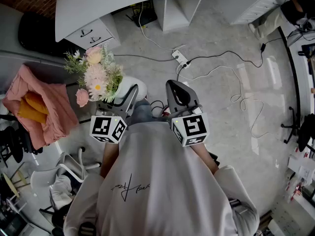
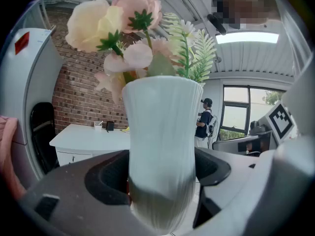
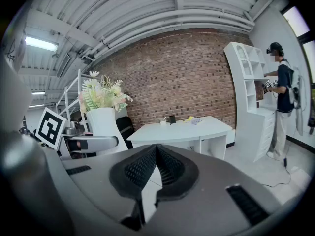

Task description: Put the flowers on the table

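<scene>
Head view: unreadable shirt script [image 1: 129, 186] below flowers [image 1: 96, 75]

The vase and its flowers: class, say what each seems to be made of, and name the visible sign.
The vase looks like glazed ceramic, perhaps plastic: white, smooth, ribbed, with a soft sheen. The flowers look artificial, fabric petals with plastic leaves: even matte colour and stiff, regular fronds.
</scene>
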`<state>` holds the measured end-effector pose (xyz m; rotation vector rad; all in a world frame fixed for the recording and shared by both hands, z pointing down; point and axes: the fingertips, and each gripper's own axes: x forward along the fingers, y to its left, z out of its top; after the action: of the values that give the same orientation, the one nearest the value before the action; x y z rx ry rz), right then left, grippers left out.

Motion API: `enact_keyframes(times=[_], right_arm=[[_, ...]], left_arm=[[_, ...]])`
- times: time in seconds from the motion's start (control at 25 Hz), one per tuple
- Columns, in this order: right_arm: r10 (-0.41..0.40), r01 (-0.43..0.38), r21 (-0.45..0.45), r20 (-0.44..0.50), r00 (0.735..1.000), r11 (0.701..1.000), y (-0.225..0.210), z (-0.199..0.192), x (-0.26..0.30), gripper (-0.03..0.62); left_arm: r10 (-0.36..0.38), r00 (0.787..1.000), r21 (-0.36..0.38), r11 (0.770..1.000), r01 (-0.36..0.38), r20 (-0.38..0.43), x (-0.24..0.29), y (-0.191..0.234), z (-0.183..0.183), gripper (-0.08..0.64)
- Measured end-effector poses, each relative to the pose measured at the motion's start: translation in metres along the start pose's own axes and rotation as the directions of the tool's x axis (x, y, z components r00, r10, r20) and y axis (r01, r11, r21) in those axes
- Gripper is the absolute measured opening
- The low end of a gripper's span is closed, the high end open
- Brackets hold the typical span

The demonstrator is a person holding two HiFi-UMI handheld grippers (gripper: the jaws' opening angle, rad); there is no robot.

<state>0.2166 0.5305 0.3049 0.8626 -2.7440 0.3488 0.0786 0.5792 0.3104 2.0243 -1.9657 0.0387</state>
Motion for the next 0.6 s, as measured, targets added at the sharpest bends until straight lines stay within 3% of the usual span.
enact_keyframes(times=[0.6], right_arm=[[0.008,-0.008,0.035,0.002,1.0,0.999,0.017,0.028,0.103,0.025]], left_arm=[[-0.037,0.999,-0.002,0.999,0.037,-0.009,0.047,0.094,0.029,0.396]])
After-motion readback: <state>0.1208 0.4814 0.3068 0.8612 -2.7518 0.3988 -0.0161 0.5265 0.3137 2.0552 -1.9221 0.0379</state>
